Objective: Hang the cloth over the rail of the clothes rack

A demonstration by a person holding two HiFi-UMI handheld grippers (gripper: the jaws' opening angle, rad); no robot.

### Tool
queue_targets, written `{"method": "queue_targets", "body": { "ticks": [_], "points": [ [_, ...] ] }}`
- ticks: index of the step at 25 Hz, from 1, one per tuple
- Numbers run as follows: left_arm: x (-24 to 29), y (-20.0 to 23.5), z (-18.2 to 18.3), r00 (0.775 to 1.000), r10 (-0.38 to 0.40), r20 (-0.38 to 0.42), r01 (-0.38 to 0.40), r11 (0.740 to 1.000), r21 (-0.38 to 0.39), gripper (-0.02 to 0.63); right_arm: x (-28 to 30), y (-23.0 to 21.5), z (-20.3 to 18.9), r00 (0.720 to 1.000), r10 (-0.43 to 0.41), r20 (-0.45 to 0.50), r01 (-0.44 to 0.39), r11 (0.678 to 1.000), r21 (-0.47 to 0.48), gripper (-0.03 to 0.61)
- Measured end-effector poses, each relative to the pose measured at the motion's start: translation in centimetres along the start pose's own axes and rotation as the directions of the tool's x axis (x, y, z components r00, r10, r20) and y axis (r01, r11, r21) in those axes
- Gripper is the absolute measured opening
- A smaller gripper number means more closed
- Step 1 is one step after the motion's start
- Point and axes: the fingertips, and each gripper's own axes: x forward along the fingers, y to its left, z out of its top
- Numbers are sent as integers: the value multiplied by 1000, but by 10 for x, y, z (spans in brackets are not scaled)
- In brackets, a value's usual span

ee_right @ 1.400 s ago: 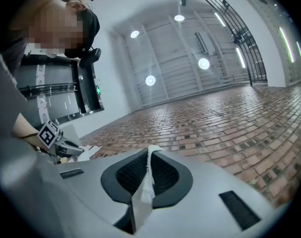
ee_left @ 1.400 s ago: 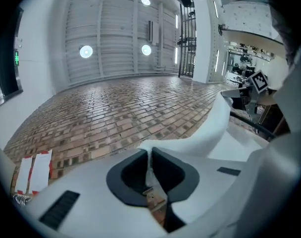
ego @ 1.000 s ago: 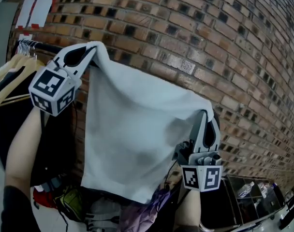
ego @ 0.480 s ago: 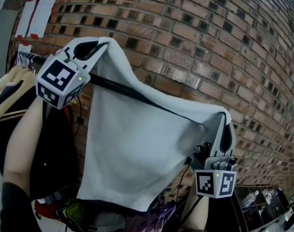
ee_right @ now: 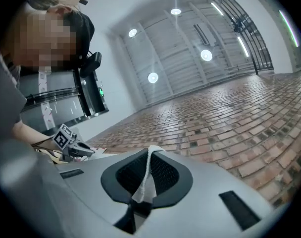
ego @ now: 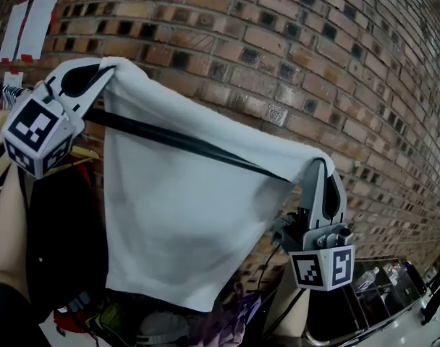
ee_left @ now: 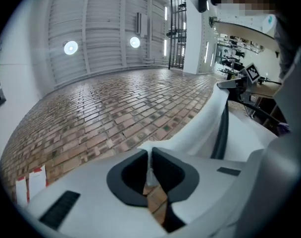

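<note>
The right gripper [ee_right: 149,156] is pinching a thin fold of white cloth [ee_right: 142,186] between its closed jaws. A brick wall [ee_right: 229,128] is filling the background beneath glowing round lights [ee_right: 206,55].

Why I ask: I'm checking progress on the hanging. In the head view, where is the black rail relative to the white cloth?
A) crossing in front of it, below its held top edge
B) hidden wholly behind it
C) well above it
A: the rail shows as a dark bar slanting across the cloth, under the edge stretched between the left gripper and right gripper.
</note>
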Motion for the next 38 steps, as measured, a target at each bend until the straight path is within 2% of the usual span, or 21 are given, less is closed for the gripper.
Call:
{"method": "queue_targets", "body": {
  "ticks": [2, 5, 7, 11, 15, 17, 21, 26, 29, 32, 34, 38],
  "points": [
    [-14, -11, 6, 1000, -4, 29, 3, 1000, 29, 38, -4, -1, -2, 1000, -2, 11, 2, 1000, 20, 26],
    [-28, -24, 12, 999, 16, 44, -17, 1000, 22, 38, -13, -4, 2, 999, -21, 26, 21, 1000, 21, 28],
    [-38, -32, 13, 998, 20, 64, -20, 1000, -4, 38, -21, -2, 5, 999, -21, 39, 20, 1000, 23, 28],
    [-68, -51, 7, 990, -11, 138, 24, 996, -91, 38, -45, 6, 7, 998, -33, 62, 30, 999, 40, 27],
    [-98, -73, -19, 990, -23, 139, 41, 990, -133, 38, -74, 21, -4, 997, -58, 47, 56, 998, 25, 27],
    [-110, -84, -30, 989, 6, 147, 14, 992, -129, 38, -87, 29, -17, 998, -67, 11, 67, 998, 13, 28],
    [-125, -100, -52, 984, 102, 149, -75, 982, -176, 38, -110, 36, -38, 993, -110, -35, 109, 994, -23, 28],
    [-128, -118, -77, 983, 141, 115, -102, 950, -294, 38, -125, 38, -58, 987, -147, -69, 145, 989, -25, 28],
    [-128, -128, -91, 988, 124, 96, -79, 923, -376, 38, -133, 39, -68, 983, -160, -96, 154, 986, -62, 28],
    [-130, -140, -101, 987, 138, 77, -98, 916, -388, 38, -145, 41, -78, 977, -184, -107, 168, 976, -141, 29],
    [-133, -147, -105, 981, 182, 73, -140, 911, -389, 38, -153, 45, -84, 972, -213, -102, 187, 958, -218, 28],
    [-141, -159, -112, 952, 297, 69, -245, 879, -409, 40, -163, 57, -88, 964, -256, -65, 222, 920, -324, 28]
  ]
}}
